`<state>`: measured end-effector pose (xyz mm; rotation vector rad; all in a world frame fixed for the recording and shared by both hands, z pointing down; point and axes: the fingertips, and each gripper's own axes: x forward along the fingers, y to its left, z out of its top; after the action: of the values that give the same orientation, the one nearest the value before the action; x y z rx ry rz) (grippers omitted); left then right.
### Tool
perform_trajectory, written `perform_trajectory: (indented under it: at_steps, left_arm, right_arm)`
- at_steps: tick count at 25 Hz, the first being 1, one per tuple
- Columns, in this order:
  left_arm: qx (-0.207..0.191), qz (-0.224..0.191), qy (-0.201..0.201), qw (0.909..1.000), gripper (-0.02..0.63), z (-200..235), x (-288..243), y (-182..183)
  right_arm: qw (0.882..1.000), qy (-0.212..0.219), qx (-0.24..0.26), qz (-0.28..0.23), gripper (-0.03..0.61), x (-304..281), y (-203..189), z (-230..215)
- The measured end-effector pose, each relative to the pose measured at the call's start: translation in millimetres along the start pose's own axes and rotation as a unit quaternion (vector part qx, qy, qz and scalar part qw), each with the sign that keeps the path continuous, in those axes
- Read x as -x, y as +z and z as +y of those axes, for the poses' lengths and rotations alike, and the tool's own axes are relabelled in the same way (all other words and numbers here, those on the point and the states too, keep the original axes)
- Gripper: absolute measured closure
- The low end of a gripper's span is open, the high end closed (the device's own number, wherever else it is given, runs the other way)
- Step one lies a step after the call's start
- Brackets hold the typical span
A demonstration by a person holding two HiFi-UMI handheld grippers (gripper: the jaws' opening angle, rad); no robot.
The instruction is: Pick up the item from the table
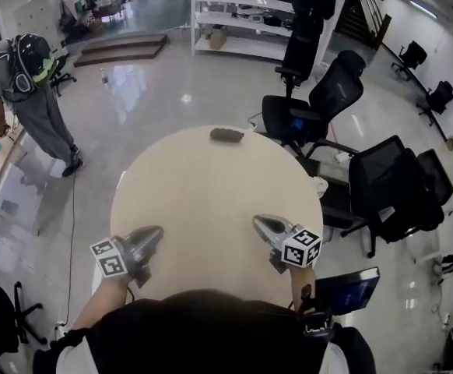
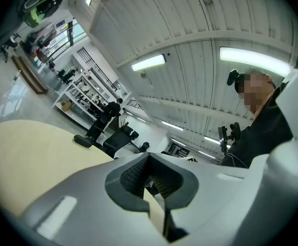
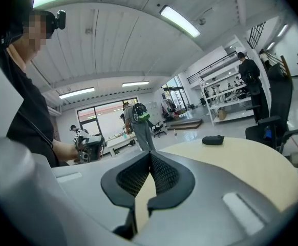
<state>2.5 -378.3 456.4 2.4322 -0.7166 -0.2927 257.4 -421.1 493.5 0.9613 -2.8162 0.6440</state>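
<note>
A small dark oblong item (image 1: 226,135) lies on the far edge of the round beige table (image 1: 211,201); it also shows as the dark item (image 2: 82,141) in the left gripper view and as the dark item (image 3: 212,140) in the right gripper view. My left gripper (image 1: 155,234) rests at the near left of the table, jaws shut and empty. The right gripper (image 1: 259,223) sits at the near right, also shut with nothing between its pads. Both are far from the item, tilted upward.
Black office chairs (image 1: 328,107) crowd the table's right side. A person with a backpack (image 1: 32,92) stands at the far left by a desk. White shelving (image 1: 242,14) with another person stands at the back. A blue-screened device (image 1: 347,289) hangs near my right.
</note>
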Motion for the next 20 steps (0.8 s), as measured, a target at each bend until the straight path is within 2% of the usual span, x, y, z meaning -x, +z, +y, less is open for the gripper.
perform_trajectory:
  at_steps: [4, 8, 12, 17, 20]
  left_arm:
    - [0.011, 0.008, -0.020, 0.9997, 0.620, 33.6, 12.6, 9.2]
    - [0.002, 0.011, -0.046, 0.9989, 0.620, 56.2, 4.5, 42.2]
    - [-0.001, -0.002, -0.055, 0.9985, 0.620, 63.3, -5.6, 50.3]
    - [-0.004, -0.021, -0.044, 0.9988, 0.620, 77.9, -22.9, 38.0]
    - [-0.016, -0.017, -0.038, 0.9990, 0.620, 81.3, -37.1, 41.2]
  right_arm:
    - [0.999, -0.023, -0.024, 0.005, 0.563, -25.3, -7.0, 17.3]
    - [0.999, -0.039, -0.009, 0.019, 0.563, -40.6, 6.5, 32.5]
    - [0.998, -0.061, -0.016, 0.009, 0.563, -36.6, 20.3, 18.8]
    - [0.997, -0.071, 0.002, -0.003, 0.563, -33.0, 27.1, -11.5]
    - [0.997, -0.075, 0.005, -0.016, 0.563, -31.4, 35.3, -27.4]
